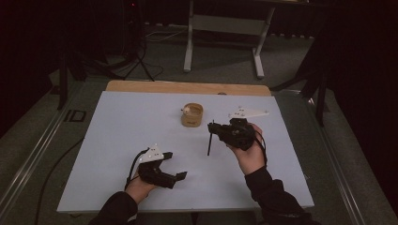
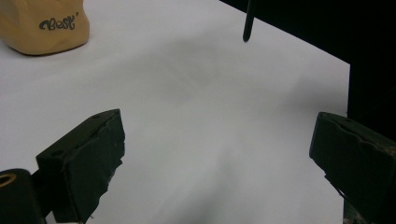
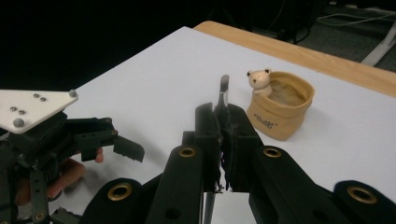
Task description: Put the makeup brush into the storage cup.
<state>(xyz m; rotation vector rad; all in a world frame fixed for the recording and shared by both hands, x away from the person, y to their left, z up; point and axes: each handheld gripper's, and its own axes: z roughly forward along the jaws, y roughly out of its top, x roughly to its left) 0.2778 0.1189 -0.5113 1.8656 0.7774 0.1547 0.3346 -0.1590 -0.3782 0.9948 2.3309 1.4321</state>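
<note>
- Here the right gripper [image 3: 223, 140] has its jaws pressed together on a thin dark pen [image 1: 210, 140], just in front of the tan cup [image 1: 192, 115].
- The left gripper [image 1: 174, 165] is spread wide and holds nothing, well apart from the cup, nearer the person.
- A small bear figure [image 3: 259, 79] sits on the cup's rim.

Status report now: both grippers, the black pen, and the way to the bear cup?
Left gripper open, empty. Right gripper shut on black pen. Bear cup upright on table, path unobstructed.
</note>
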